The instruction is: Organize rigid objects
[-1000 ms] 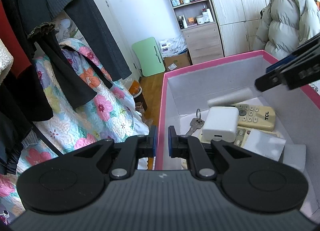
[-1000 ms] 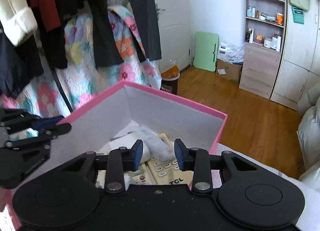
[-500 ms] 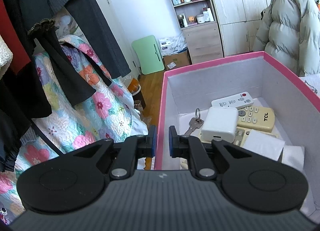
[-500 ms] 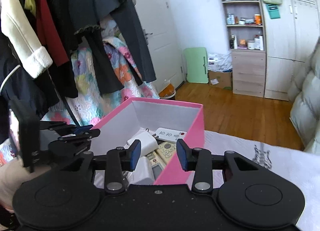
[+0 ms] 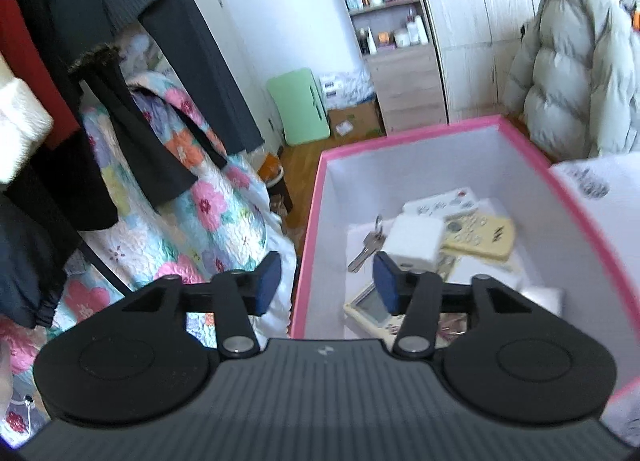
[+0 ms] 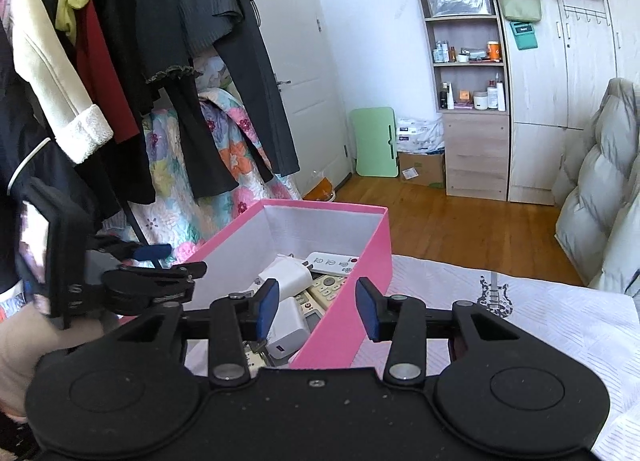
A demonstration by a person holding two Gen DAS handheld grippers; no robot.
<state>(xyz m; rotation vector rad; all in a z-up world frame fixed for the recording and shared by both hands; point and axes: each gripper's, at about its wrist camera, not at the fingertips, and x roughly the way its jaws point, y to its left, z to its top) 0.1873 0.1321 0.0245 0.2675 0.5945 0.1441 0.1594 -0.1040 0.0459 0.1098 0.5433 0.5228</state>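
Observation:
A pink box [image 5: 310, 229] [image 6: 348, 325] with white inner walls sits on the bed. It holds a white charger [image 5: 418, 237] [image 6: 286, 275], a key [image 5: 366, 247], a white remote [image 5: 440, 201] [image 6: 330, 263], a yellowed TCL remote [image 5: 480, 235] and other small devices. My left gripper [image 5: 326, 281] is open and empty, its fingers straddling the box's left wall. It also shows in the right wrist view [image 6: 154, 269]. My right gripper [image 6: 316, 309] is open and empty, low over the box's near right wall.
Hanging clothes [image 6: 120, 81] and a floral quilt [image 5: 192, 213] stand left of the box. A white bedsheet [image 6: 500, 321] lies to the right. A puffy coat [image 5: 568, 73], a shelf unit [image 6: 468, 81] and wooden floor [image 6: 460, 229] are beyond.
My left gripper has opened from nearly shut around the box's left wall. My right gripper has pulled back and up out of the box and opened wider.

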